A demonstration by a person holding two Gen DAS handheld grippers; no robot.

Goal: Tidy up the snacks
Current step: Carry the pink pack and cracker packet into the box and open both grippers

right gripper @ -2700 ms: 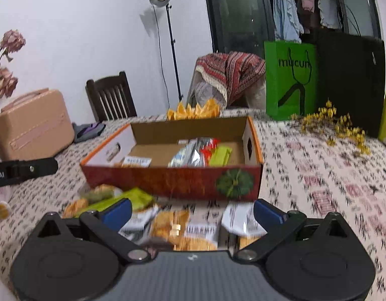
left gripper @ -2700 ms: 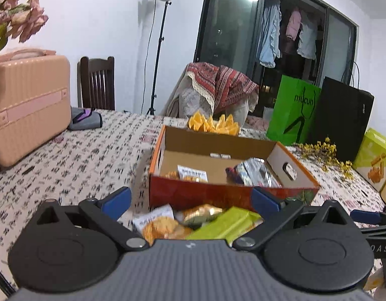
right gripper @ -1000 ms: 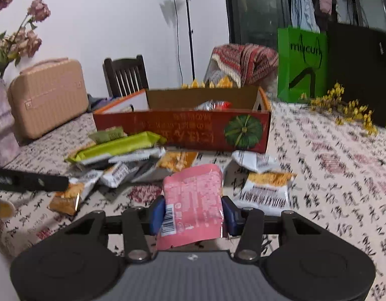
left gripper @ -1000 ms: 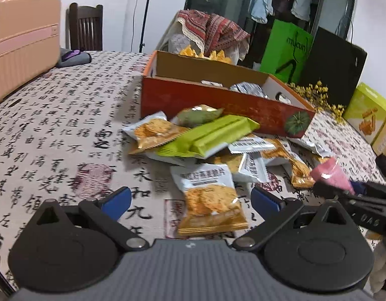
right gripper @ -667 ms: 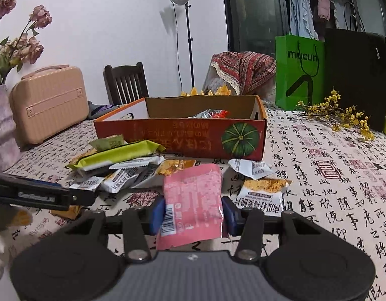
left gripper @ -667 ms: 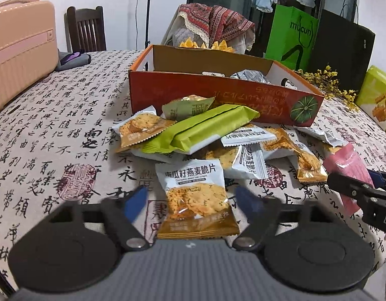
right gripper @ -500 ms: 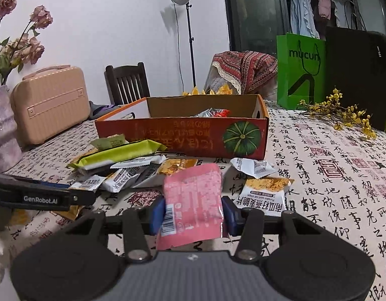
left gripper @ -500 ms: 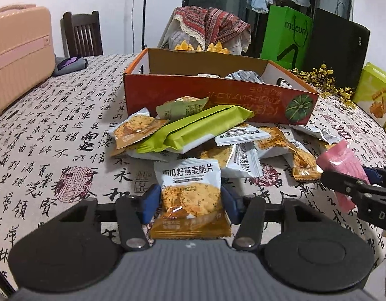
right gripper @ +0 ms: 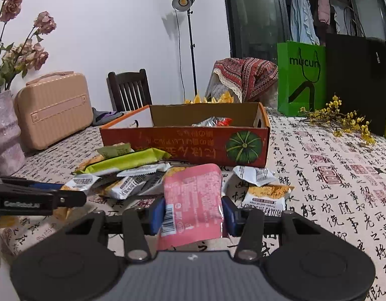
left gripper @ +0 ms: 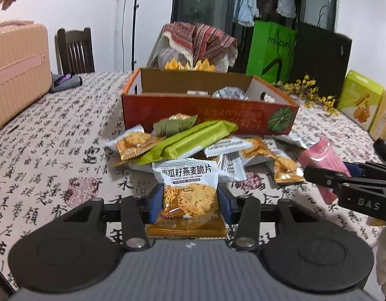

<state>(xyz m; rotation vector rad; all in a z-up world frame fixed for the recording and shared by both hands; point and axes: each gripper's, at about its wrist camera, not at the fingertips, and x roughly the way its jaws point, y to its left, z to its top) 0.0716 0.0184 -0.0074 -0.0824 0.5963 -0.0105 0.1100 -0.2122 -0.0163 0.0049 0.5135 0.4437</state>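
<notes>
**A:** How far along are you?

**B:** Early, by my reading. Your left tool is pinching the oat crisp packet, and your right tool is pinching the pink packet. Both packets sit low at 6 o'clock in their own views, short of the orange box. A few wrappers already lie inside the box, including a silver one.

**A:** And what's left?

**B:** Most of it. A heap of snacks lies on the desk against the box's near wall: the long green packet, several white sachets, some orange ones. You'd carry these two toward 12 o'clock and then return for the rest.

**A:** Which way do the held packets point?

**B:** Each runs its long axis from 6 to 12 o'clock, along the fingers. The oat crisp packet's printed top faces the box; the pink one's barcode end is nearest you.
</notes>
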